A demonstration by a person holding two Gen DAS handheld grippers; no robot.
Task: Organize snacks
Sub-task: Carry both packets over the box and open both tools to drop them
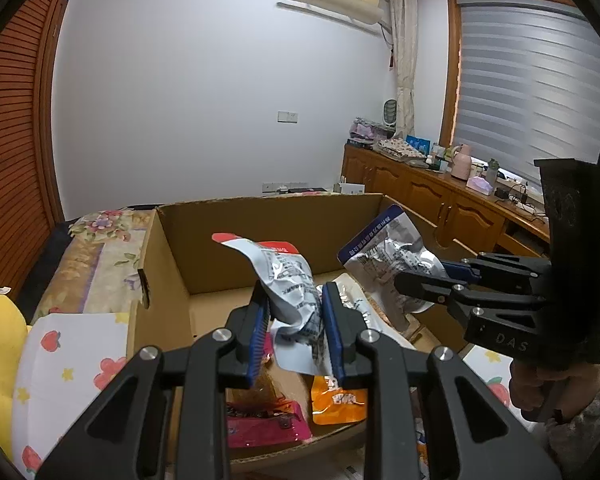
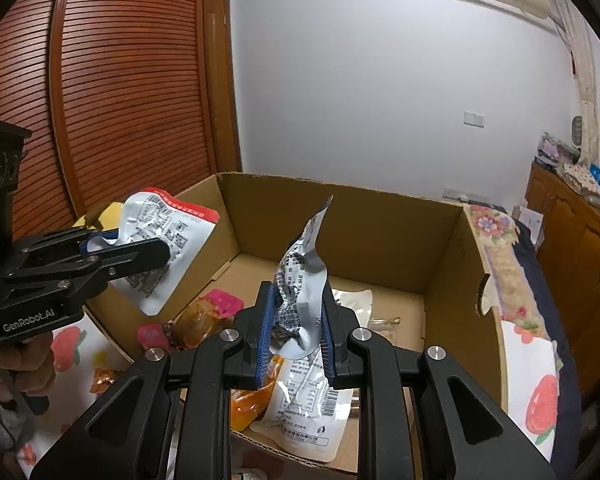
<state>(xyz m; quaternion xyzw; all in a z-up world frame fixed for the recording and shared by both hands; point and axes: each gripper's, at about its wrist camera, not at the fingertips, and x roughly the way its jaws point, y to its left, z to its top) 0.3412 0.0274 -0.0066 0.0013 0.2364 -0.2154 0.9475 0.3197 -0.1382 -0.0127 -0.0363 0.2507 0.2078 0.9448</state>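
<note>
- Two grippers each clamp a snack pouch above an open brown cardboard box (image 1: 172, 248).
- Between the blue pads of the left gripper (image 1: 295, 322) sits a crumpled silver foil pouch with a red top edge (image 1: 284, 272); the pads (image 1: 260, 320) press on its lower half, and its top rises beyond the fingertips.
- Below those fingers, on the box floor, lie a pink snack packet (image 1: 264, 424) and an orange snack packet (image 1: 340, 400).
- To the right, the right gripper (image 2: 298, 334) pinches a silver foil pouch with a dark blue edge (image 2: 298, 276), squeezed at its crumpled waist, top corner pointing up.
- Under it a flat silver pouch with printed text (image 2: 308, 408) lies near the box's front wall.
- Outside the box, a white cloth printed with red fruit (image 1: 72, 352) covers the surface on both sides.
</note>
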